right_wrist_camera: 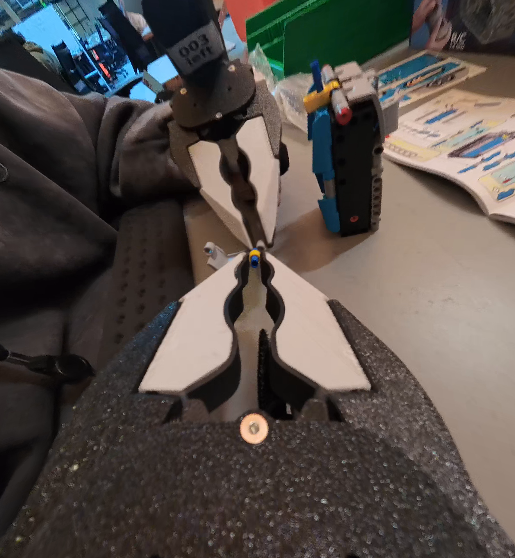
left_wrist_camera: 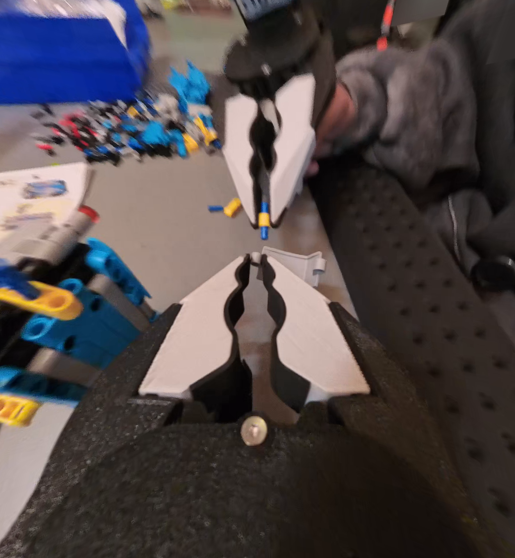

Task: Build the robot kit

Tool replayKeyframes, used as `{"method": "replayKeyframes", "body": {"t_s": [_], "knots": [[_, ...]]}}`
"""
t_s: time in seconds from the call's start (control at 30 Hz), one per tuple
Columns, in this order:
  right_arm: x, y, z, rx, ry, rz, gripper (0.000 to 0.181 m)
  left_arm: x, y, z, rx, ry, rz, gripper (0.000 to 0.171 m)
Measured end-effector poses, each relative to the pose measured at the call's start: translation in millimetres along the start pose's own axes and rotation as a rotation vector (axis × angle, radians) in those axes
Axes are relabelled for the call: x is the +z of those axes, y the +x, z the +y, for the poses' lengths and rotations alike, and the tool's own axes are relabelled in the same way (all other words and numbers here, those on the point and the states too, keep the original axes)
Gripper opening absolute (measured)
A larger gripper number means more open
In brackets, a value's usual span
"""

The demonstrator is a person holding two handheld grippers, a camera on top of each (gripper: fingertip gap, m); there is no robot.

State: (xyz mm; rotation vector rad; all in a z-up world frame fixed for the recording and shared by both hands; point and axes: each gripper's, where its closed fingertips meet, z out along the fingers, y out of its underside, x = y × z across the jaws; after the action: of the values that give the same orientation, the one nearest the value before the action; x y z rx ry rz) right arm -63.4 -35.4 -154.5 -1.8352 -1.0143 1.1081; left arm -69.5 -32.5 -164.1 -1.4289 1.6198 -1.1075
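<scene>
Far brick pile (left_wrist_camera: pixel 135 133) motion-blurred

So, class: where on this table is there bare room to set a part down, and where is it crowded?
Bare table lies right of the right gripper, between the standing model and the booklet. A smaller patch sits between the booklet and the loose yellow piece. Crowded: the parts pile by the blue bin, and where the left gripper nearly meets the right.

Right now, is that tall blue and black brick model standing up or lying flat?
Standing up. The right wrist view shows the brick model on end upon the grey table, its narrow base down, beside an open instruction booklet.
</scene>
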Motion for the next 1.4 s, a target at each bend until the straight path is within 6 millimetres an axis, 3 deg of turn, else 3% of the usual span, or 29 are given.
{"method": "replayKeyframes", "body": {"t_s": [0.1,0.33,0.6,1.13,1.4], "knots": [[-0.3,-6.1,-12.2,-0.046,0.059,0.035,0.007,-3.0,-0.8,-17.6,-0.007,0.102,-0.021,0.007],[-2.3,4.1,-14.4,-0.06,0.067,0.12,0.007,-2.5,-1.5,-17.2,0.039,0.112,-0.035,0.007],[-3.5,2.3,-16.3,-0.03,0.088,0.086,0.007,-3.2,-2.1,-21.6,0.035,0.137,-0.048,0.006],[-10.9,1.1,-26.9,0.008,0.158,0.056,0.007,-5.9,-5.6,-37.4,-0.149,0.253,-0.022,0.006],[-10.5,-2.3,-25.0,0.098,0.162,-0.017,0.007,-4.9,-1.6,-36.6,-0.082,0.243,-0.045,0.006]]}}
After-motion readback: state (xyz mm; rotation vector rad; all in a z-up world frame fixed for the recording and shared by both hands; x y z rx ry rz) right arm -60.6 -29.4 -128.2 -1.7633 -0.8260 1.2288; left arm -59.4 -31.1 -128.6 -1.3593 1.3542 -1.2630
